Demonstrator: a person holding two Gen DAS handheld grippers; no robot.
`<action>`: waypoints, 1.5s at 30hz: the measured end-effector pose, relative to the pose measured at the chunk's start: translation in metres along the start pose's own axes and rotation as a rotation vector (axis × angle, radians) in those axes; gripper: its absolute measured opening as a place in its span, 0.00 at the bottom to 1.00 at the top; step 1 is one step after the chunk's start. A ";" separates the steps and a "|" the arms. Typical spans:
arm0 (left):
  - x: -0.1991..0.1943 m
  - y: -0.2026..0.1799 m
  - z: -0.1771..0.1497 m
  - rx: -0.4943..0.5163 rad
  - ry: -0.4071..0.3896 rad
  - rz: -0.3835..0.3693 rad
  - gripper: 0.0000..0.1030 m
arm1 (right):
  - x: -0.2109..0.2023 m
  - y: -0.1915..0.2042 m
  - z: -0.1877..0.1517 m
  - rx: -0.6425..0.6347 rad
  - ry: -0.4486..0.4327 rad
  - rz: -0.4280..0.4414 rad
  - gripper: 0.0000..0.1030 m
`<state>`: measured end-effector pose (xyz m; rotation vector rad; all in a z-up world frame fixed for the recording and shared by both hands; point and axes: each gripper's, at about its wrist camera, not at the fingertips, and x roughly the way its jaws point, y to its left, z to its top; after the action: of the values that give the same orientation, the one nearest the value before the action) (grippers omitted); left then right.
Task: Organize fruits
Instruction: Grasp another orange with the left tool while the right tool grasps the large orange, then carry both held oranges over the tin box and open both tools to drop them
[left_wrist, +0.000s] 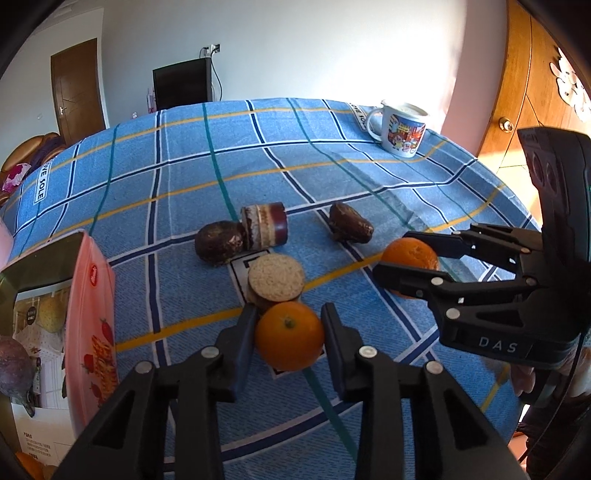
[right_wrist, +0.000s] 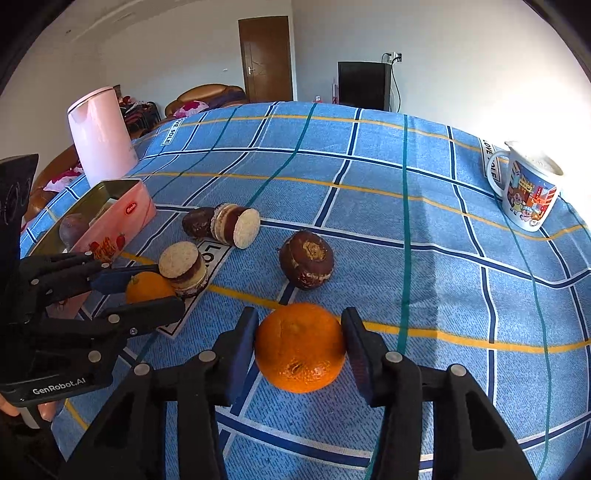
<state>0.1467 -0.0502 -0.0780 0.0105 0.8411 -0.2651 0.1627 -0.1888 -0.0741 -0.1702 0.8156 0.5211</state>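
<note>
Blue checked tablecloth (right_wrist: 424, 229) carries all. Pink tin (right_wrist: 122, 218) far left, likely my drop spot. Left gripper (left_wrist: 289, 334) clamped on smaller orange (left_wrist: 290, 340); right gripper (right_wrist: 300, 345) pinching bigger orange (right_wrist: 300, 347), contact looks light. I'd firm grip, lift straight, clear sandwich biscuit (left_wrist: 276, 282).

we're looking at somebody's living room at home, checked blue tablecloth (right_wrist: 424, 229), cartoon mug (right_wrist: 526, 195), pink kettle (right_wrist: 101, 136), sofa with cushions (right_wrist: 207, 96), wooden door (right_wrist: 266, 59), dark tv (right_wrist: 364, 85)

Woven checked tablecloth (right_wrist: 424, 236), matt. Oranges (right_wrist: 300, 347) dimpled, slight sheen. Mug (right_wrist: 526, 195) glossy glazed; tin (right_wrist: 118, 218) shiny metal inside.
</note>
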 end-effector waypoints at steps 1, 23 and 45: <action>-0.001 0.000 0.000 -0.002 -0.004 -0.002 0.35 | 0.000 0.000 0.000 -0.001 -0.001 0.001 0.47; -0.039 0.002 -0.004 0.000 -0.215 0.043 0.35 | -0.037 0.011 -0.003 -0.052 -0.206 0.028 0.46; -0.060 -0.003 -0.011 0.011 -0.336 0.090 0.35 | -0.063 0.011 -0.011 -0.054 -0.349 0.018 0.46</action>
<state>0.0995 -0.0378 -0.0409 0.0135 0.5034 -0.1795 0.1142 -0.2064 -0.0353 -0.1166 0.4636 0.5708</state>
